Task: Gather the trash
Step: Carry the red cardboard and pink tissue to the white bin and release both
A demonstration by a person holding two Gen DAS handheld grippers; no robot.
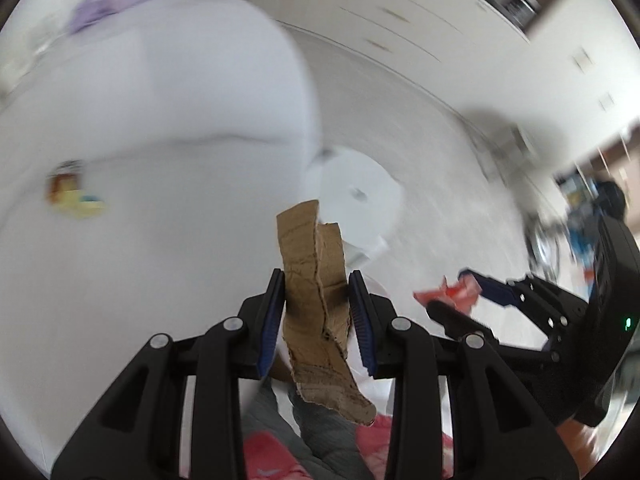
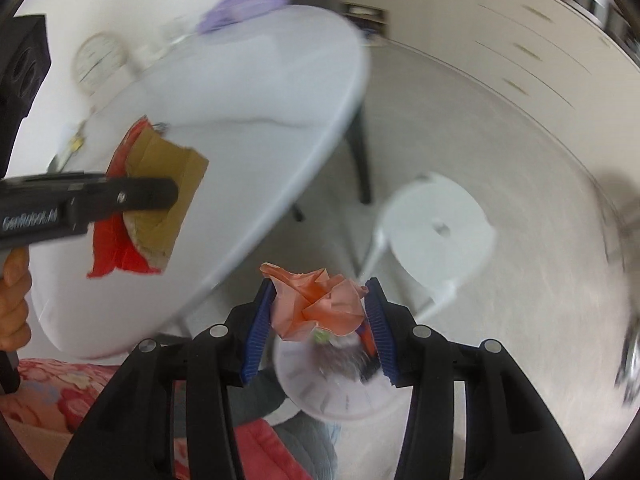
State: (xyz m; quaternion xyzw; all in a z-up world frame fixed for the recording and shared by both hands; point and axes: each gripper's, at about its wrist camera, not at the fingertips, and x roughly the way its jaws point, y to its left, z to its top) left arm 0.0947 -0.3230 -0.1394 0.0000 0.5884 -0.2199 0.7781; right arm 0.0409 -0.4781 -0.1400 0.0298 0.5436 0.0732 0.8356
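White table, stool (pale floor)

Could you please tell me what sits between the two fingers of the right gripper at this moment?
A crumpled orange paper wad is pinched between the right gripper's blue pads, shown in the right wrist view.

Only readable text: "GenRobot.ai", pale lettering on the black body of the left gripper, seen side-on in the right wrist view; last letters blurred, partly uncertain. Clock face below the right gripper shows tick marks only, no legible numerals. Left wrist view: nothing legible, motion blur.
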